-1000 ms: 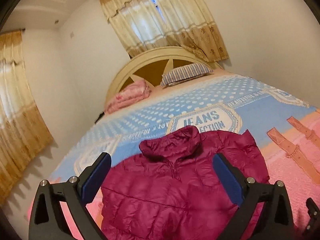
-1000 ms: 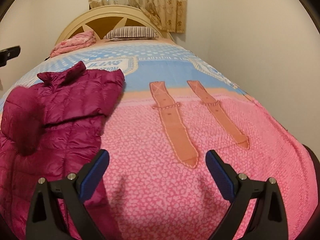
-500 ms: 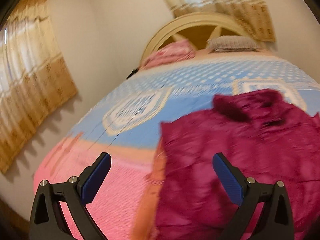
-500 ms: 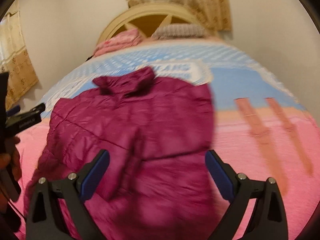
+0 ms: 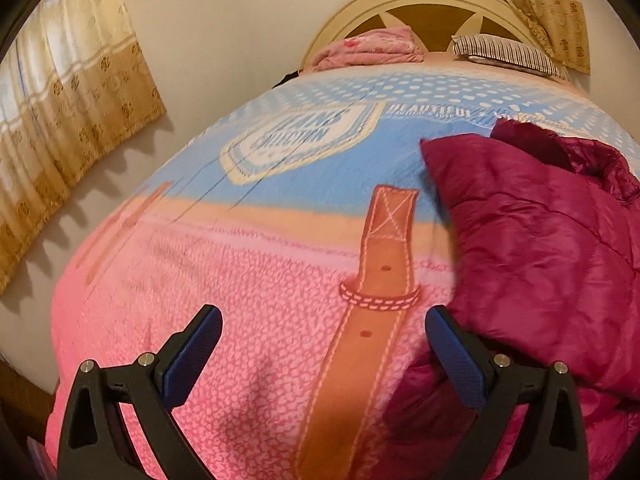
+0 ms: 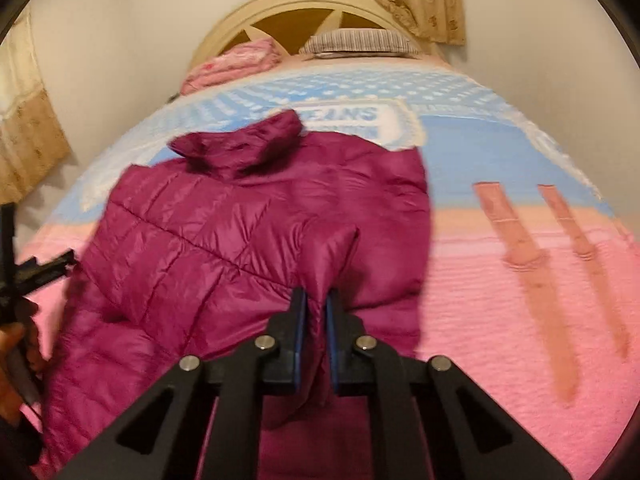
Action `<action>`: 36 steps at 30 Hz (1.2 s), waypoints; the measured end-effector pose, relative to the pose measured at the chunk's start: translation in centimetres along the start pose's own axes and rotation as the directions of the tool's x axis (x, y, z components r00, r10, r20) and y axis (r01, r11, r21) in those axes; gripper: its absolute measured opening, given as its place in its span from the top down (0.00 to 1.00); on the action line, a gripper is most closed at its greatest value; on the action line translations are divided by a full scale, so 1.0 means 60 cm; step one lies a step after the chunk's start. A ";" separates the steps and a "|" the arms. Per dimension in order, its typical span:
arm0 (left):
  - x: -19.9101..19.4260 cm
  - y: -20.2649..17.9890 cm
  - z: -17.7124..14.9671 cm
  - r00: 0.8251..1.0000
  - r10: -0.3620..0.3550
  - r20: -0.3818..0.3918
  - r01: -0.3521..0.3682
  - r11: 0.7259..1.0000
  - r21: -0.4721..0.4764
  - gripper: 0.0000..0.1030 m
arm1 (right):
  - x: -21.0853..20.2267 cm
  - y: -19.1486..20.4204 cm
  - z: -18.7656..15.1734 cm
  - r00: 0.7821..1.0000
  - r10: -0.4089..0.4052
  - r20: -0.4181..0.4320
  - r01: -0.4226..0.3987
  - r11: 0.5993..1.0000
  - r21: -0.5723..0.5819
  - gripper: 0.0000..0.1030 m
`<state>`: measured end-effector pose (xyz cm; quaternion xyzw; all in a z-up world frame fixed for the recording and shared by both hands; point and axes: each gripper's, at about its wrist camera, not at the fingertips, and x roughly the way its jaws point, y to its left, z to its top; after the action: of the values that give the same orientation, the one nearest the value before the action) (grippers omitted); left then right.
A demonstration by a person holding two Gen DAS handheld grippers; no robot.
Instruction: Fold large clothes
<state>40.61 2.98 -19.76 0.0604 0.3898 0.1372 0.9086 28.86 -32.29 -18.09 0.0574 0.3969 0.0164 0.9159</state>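
A magenta puffer jacket (image 6: pixel 240 220) lies spread on the bed, collar toward the headboard, with a sleeve folded across its front. My right gripper (image 6: pixel 316 296) is over the jacket's lower middle. Its jaws are closing, and a raised fold of the magenta fabric is pinched between the blue pads. In the left wrist view the jacket (image 5: pixel 540 240) fills the right side. My left gripper (image 5: pixel 323 316) stands open over the pink blanket just left of the jacket's edge, with nothing between its fingers. It shows again as the left gripper (image 6: pixel 36 272) at the far left of the right wrist view.
The bed is covered by a pink and blue blanket (image 5: pixel 240 280) with printed brown straps. A striped pillow (image 6: pixel 356 40) and a folded pink cloth (image 6: pixel 236 60) lie by the cream headboard (image 5: pixel 432 4). Curtains (image 5: pixel 60 92) hang left; a wall runs along the right.
My right gripper swung left from the bare blanket onto the jacket and closed on a fold. My left gripper moved left and down, off the jacket's middle to its left edge.
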 end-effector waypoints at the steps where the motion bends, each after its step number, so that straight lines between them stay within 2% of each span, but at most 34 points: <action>1: 0.002 0.000 -0.001 1.000 0.002 -0.007 -0.002 1.000 -0.003 0.01 | 0.009 -0.002 -0.003 1.000 -0.002 -0.023 0.002 1.000 -0.006 0.84; 2: 0.002 0.000 0.000 1.000 0.001 -0.012 -0.001 1.000 -0.006 0.01 | 0.017 -0.004 -0.007 0.999 -0.012 -0.042 0.012 1.000 -0.010 0.74; 3: -0.001 0.000 0.003 1.000 -0.007 -0.015 0.007 1.000 -0.012 0.01 | 0.020 -0.006 -0.008 0.998 -0.034 -0.048 0.033 0.999 -0.011 0.52; 4: -0.007 -0.001 0.008 1.000 -0.019 -0.013 0.019 1.000 -0.018 0.01 | 0.016 -0.012 -0.009 0.997 -0.066 -0.035 0.066 0.998 -0.002 0.43; 5: -0.012 -0.001 0.012 1.000 -0.028 -0.006 0.028 0.999 -0.021 0.01 | 0.006 -0.019 -0.009 0.997 -0.080 -0.010 0.081 0.997 0.019 0.38; 8: -0.046 -0.012 0.043 0.997 -0.065 0.048 0.067 0.997 -0.033 0.01 | -0.036 -0.041 0.006 0.987 -0.141 0.073 0.131 0.983 0.128 0.40; 10: -0.063 -0.025 0.066 0.991 -0.107 0.076 0.111 0.993 -0.048 0.01 | -0.058 -0.037 0.024 0.980 -0.155 0.123 0.137 0.980 0.142 0.56; 11: -0.070 -0.036 0.077 0.988 -0.132 0.086 0.136 0.989 -0.054 0.01 | -0.062 -0.024 0.036 0.980 -0.148 0.135 0.131 0.984 0.124 0.70; 12: -0.077 -0.056 0.090 0.981 -0.171 0.094 0.177 0.983 -0.055 0.01 | -0.062 -0.012 0.043 0.980 -0.141 0.141 0.126 0.986 0.111 0.76; 16: -0.079 -0.134 0.114 0.957 -0.278 0.087 0.281 0.959 -0.026 0.01 | -0.023 0.032 0.063 0.995 -0.034 0.089 0.028 0.997 0.070 0.83; 19: -0.055 -0.191 0.117 0.945 -0.324 0.051 0.324 0.946 0.012 0.01 | 0.025 0.034 0.058 0.999 -0.015 0.043 0.012 0.997 0.072 0.83; 20: -0.042 -0.208 0.118 0.947 -0.318 0.033 0.317 0.948 0.031 0.01 | 0.038 0.034 0.056 1.000 0.005 0.029 -0.008 0.997 0.076 0.83; 21: -0.020 -0.225 0.114 0.962 -0.274 0.011 0.273 0.961 0.052 0.01 | 0.049 0.036 0.055 1.000 0.022 0.015 -0.023 0.997 0.078 0.83; 23: 0.016 -0.242 0.109 0.975 -0.221 -0.011 0.221 0.972 0.086 0.01 | 0.059 0.034 0.049 1.000 0.008 0.014 -0.009 0.998 0.063 0.83; 24: 0.044 -0.245 0.102 0.986 -0.164 -0.034 0.166 0.981 0.101 0.01 | 0.063 0.033 0.049 1.000 0.019 0.015 -0.020 0.998 0.059 0.83; 26: 0.079 -0.237 0.094 0.992 -0.114 -0.055 0.119 0.988 0.100 0.01 | 0.068 0.036 0.047 0.999 0.036 0.019 -0.037 0.998 0.050 0.83; 29: 0.112 -0.203 0.089 0.984 -0.150 -0.092 0.153 0.988 0.029 0.01 | 0.068 0.052 0.043 0.998 0.044 0.034 -0.044 0.999 0.006 0.83; 33: 0.120 -0.180 0.088 0.990 -0.122 -0.071 0.125 0.991 0.042 0.01 | 0.067 0.059 0.043 0.996 0.045 0.076 -0.044 0.999 -0.015 0.83; 36: 0.128 -0.159 0.089 0.986 -0.146 -0.081 0.147 0.989 0.006 0.01 | 0.067 0.059 0.046 0.995 0.028 0.093 -0.025 0.999 -0.025 0.82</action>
<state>51.48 -3.89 -23.49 0.0315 0.4301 0.0699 0.8995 33.69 -28.73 -18.68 0.0522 0.3527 0.0307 0.9338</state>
